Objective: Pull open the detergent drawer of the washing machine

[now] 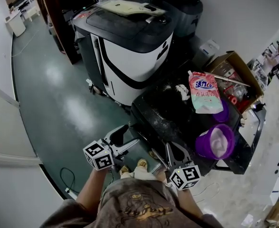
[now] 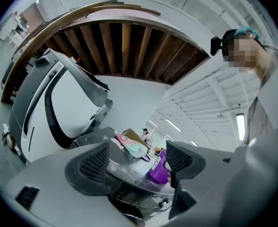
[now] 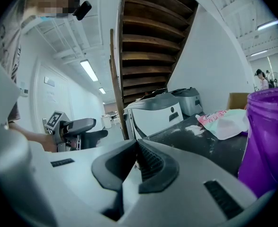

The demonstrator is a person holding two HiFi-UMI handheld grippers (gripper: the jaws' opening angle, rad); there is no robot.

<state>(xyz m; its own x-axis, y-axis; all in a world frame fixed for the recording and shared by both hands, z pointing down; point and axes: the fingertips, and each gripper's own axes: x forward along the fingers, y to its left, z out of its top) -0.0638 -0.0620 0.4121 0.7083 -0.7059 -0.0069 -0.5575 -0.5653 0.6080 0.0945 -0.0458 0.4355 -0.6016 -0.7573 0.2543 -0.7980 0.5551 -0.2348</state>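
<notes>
Green floor fills the left half of the head view, with a white-and-black machine [image 1: 129, 46] at 12 o'clock. At 4 o'clock stands the dark washing machine [image 1: 164, 113], its top dusted with white powder. On it lie a pink pouch [image 1: 204, 93], whose white Chinese print is too small to read, and a purple cup [image 1: 202, 146] holding something pale. A cardboard box [image 1: 225, 61] sits at 2 o'clock. Both forearms reach forward from 6 o'clock. The left gripper [image 1: 124, 137] is at the washing machine's near corner and the right gripper [image 1: 175, 152] is at its front edge. The detergent drawer cannot be told apart from that dark front.

Left gripper view: the jaws stand wide apart and level with nothing between them. The powdered top and the cup lie beyond.

Right gripper view: the jaws are pressed together on nothing and tilted slightly down. The left gripper shows at 9 o'clock.
</notes>
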